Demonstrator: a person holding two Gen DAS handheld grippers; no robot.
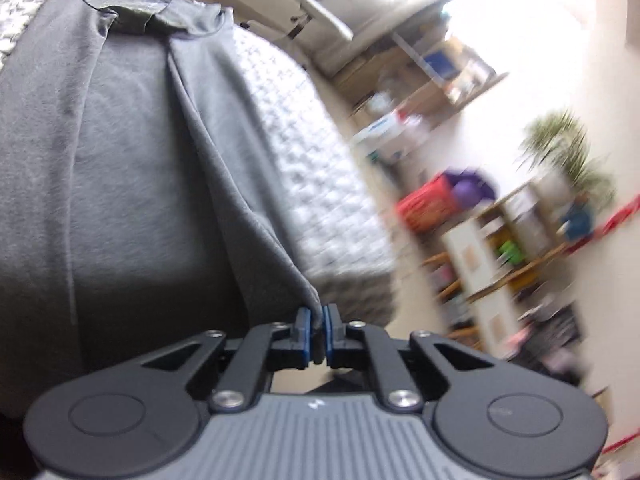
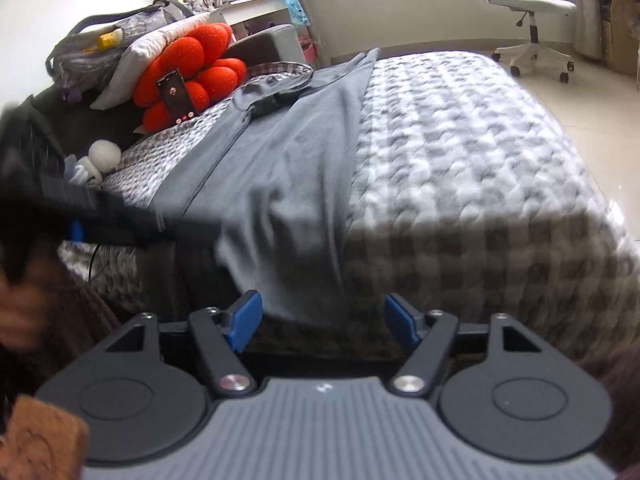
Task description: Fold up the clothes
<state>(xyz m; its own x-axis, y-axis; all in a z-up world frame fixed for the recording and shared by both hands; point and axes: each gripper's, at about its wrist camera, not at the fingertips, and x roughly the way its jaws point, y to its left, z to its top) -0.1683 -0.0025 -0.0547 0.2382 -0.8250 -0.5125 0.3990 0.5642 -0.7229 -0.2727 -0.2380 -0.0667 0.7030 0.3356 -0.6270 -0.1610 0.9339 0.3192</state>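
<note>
Left tool (image 1: 322, 316) pinches a hem corner of the grey shirt (image 1: 120, 168), bottom centre. Right tool (image 2: 322, 320) gapes wide apart, ungripping. Shirt (image 2: 288, 152) lies mid-frame across the quilted bed (image 2: 460, 152).

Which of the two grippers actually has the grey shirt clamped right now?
The left gripper: its blue pads are pinched shut on the grey shirt hem. The right gripper is wide open, fabric lying between its pads unclamped.

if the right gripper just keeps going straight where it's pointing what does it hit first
Most likely the grey shirt: its hanging hem lies directly ahead between the open right gripper fingers, with the quilted bed cover behind it. Depth is unclear.
</note>
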